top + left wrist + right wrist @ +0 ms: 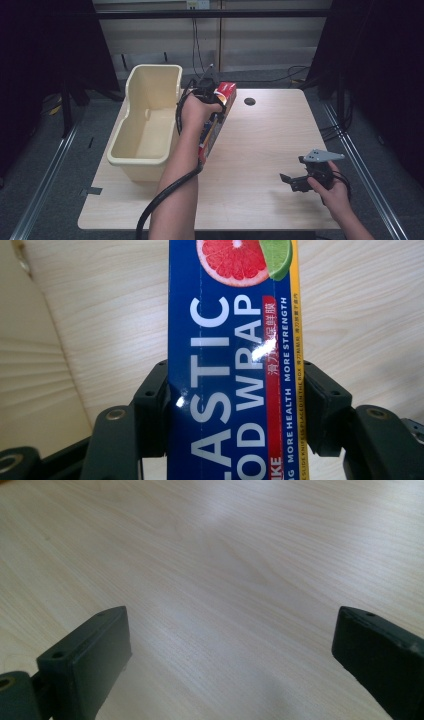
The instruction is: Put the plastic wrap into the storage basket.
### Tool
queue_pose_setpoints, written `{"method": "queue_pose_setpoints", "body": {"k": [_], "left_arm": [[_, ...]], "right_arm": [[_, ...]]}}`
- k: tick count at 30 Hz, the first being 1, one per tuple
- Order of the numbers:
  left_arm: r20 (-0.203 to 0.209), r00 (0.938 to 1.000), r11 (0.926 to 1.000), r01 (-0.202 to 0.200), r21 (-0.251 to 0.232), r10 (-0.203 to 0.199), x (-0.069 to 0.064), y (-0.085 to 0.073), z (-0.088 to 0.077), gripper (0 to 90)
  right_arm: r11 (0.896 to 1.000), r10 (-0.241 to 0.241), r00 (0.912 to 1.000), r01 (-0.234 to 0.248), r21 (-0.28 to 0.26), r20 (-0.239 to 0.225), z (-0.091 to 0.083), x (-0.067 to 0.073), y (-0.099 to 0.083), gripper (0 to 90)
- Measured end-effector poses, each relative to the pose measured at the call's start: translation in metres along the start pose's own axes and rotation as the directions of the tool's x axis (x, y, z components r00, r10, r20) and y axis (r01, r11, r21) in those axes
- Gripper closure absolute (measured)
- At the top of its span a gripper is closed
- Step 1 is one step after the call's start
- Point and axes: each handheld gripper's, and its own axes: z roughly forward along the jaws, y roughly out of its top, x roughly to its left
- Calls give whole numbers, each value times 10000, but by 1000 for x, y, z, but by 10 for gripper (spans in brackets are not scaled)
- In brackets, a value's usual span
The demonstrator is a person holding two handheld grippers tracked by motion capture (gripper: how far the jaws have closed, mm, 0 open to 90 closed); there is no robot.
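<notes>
Beside tub: left gripper clamps wrap box; right gripper wide open.

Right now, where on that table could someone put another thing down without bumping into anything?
Most of the table is bare: the wide stretch between the plastic wrap box and the right gripper, and the far right corner past the round hole. The left side is crowded by the cream tub and the left gripper holding the box.
</notes>
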Motion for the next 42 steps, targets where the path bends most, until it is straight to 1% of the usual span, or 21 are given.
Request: {"method": "queue_pose_setpoints", "body": {"k": [1, 3, 5, 6, 7, 8, 9, 11, 12, 13, 14, 16, 18, 22, 25, 26, 27, 30, 33, 40, 42], "left_arm": [[-52, 9999, 9999, 111, 3, -111, 0, 0, -3, 409], [-67, 9999, 9999, 86, -146, -87, 2, 0, -9, 409], [-91, 9993, 9991, 372, -190, -374, 2, 0, -13, 409], [-140, 9998, 9998, 160, -72, -161, 4, 0, -16, 409], [-153, 9991, 9992, 395, -63, -396, 4, 0, -18, 410], [-119, 9993, 9994, 345, -91, -347, 5, 0, -20, 410], [-181, 9986, 9988, 489, -99, -491, 5, -1, -22, 410], [-208, 9991, 9992, 360, -162, -364, 8, -1, -26, 410], [-239, 9981, 9983, 558, -151, -561, 7, -1, -28, 410], [-230, 9985, 9987, 492, -156, -495, 8, -1, -30, 410], [-243, 9976, 9978, 636, -191, -641, 8, -1, -32, 410], [-286, 9986, 9988, 443, -206, -449, 10, 0, -37, 410], [-262, 9969, 9970, 732, -244, -738, 10, 0, -40, 410], [-306, 9963, 9966, 795, -238, -802, 12, 0, -47, 411], [-378, 9968, 9971, 699, -287, -709, 16, 0, -53, 411], [-440, 9954, 9958, 841, -350, -856, 15, 0, -54, 410], [-499, 9965, 9972, 661, -336, -677, 17, 0, -57, 411], [-510, 9951, 9958, 834, -369, -852, 19, -2, -62, 411], [-607, 9951, 9965, 765, -343, -785, 23, -3, -67, 411], [-723, 9917, 9937, 1037, -425, -1066, 34, -8, -78, 410], [-618, 9910, 9922, 1158, -465, -1186, 37, -9, -81, 411]], "right_arm": [[10000, -4, 10000, 4, -6, -3, 0, 0, 0, 23], [10000, 36, 10000, -36, -17, 33, -1, 0, 1, 19], [10000, -27, 10000, 27, -8, 89, -1, 1, 0, 19], [10000, -15, 10000, 15, 13, 70, -1, 1, 0, 19], [9999, -100, 9999, 100, 26, 72, 0, 1, 0, 19], [9999, -100, 9999, 100, 26, 72, 0, 1, 0, 19], [9999, -95, 9999, 94, 37, 70, 0, 1, 0, 19], [9999, -99, 9999, 99, 43, 68, 0, 1, 0, 19], [9999, -117, 9999, 117, 40, 57, 0, 1, 0, 19], [9999, -144, 9999, 143, 60, 64, 0, 1, 0, 20], [9999, -162, 9999, 162, 20, 27, 0, 1, 0, 19], [9999, -147, 9999, 147, 21, 41, 0, 1, 1, 20], [9999, -136, 9999, 136, -1, 72, 0, 1, 0, 19], [9999, -154, 9998, 154, 18, 84, -1, 1, 0, 19], [9999, -144, 9999, 144, -3, 62, -1, 1, 0, 19], [9999, -125, 9999, 126, -7, 71, -1, 1, 0, 19], [10000, -80, 9999, 80, 9, 74, -2, 1, 0, 18], [9999, -131, 9999, 131, 19, 58, -2, 1, 0, 18], [9999, -152, 9999, 151, 18, 73, -1, 1, 0, 19], [9998, -208, 9998, 207, 59, 72, 0, 3, 0, 19], [9997, -231, 9997, 231, 42, 48, 1, 3, 0, 19]]}}
